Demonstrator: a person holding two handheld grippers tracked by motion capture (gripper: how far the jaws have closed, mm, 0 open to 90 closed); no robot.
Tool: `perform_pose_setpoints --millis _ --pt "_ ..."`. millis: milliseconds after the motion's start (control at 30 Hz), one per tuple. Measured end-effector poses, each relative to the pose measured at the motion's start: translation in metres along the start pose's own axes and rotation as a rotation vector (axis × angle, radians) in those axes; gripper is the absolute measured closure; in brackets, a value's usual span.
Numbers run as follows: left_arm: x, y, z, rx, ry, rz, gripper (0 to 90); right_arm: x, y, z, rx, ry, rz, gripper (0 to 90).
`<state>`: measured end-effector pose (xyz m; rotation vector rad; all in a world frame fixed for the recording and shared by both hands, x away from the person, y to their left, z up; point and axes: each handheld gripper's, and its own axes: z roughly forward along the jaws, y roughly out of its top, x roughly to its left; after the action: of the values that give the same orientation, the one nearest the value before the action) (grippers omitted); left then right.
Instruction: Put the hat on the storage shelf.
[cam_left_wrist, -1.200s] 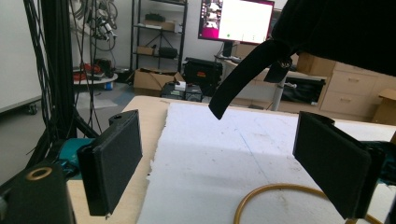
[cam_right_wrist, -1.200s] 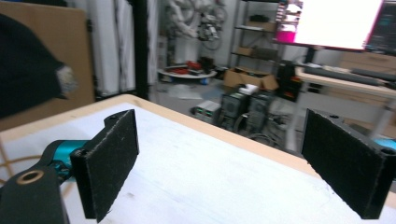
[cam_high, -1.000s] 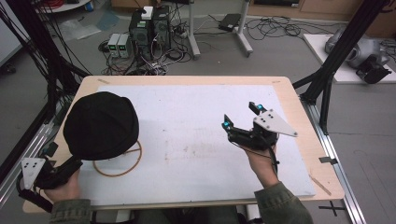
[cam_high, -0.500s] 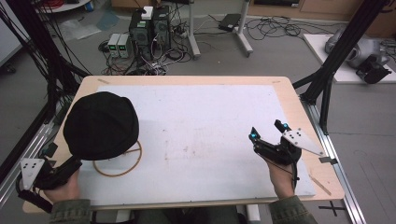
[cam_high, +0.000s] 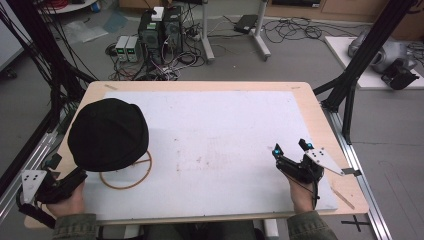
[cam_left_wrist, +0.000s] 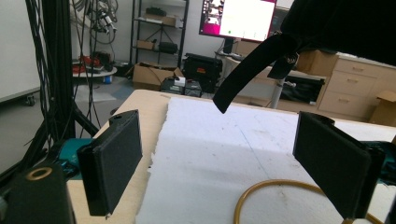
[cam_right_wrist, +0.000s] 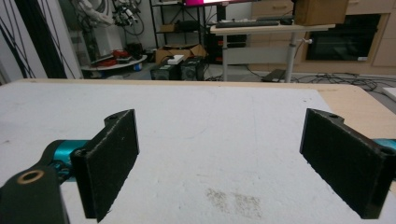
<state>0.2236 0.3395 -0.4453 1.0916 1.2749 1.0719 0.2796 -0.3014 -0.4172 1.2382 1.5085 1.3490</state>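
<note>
A thin tan ring (cam_high: 131, 179) lies flat on the white board (cam_high: 220, 120) at the near left, partly hidden under the person's black cap (cam_high: 107, 134). My left gripper (cam_high: 79, 175) rests at the near left corner beside the ring. In the left gripper view it (cam_left_wrist: 219, 140) is open, with an arc of the ring (cam_left_wrist: 275, 189) low between the jaws and touching neither. My right gripper (cam_high: 290, 147) is at the near right of the board, open. Its own view shows the gripper (cam_right_wrist: 224, 135) with nothing between the jaws, just bare board.
The board covers most of a wooden table (cam_high: 320, 115). Black frame posts (cam_high: 350, 95) stand off the right edge. Computers and cables (cam_high: 160, 30) sit on the floor beyond the far edge. A black strap (cam_left_wrist: 252, 70) hangs from the cap above the left gripper.
My right gripper has moved right and toward the near edge of the board, still open. The left gripper and the ring have stayed put.
</note>
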Motion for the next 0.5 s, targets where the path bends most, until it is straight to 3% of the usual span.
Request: perform_pose_setpoints --millis 233,333,500 --pt "0.000 -0.001 -0.001 0.002 0.003 -0.002 15.9 -0.005 -0.008 0.000 -0.009 -0.052 -0.032 10.9" --pt "0.001 -0.001 -0.001 0.002 0.006 -0.003 15.9 -0.010 -0.013 0.000 -0.006 -0.067 0.000 10.9" --pt "0.001 -0.001 -0.001 0.003 0.004 -0.004 15.9 -0.014 -0.012 -0.002 -0.018 -0.088 0.014 10.9"
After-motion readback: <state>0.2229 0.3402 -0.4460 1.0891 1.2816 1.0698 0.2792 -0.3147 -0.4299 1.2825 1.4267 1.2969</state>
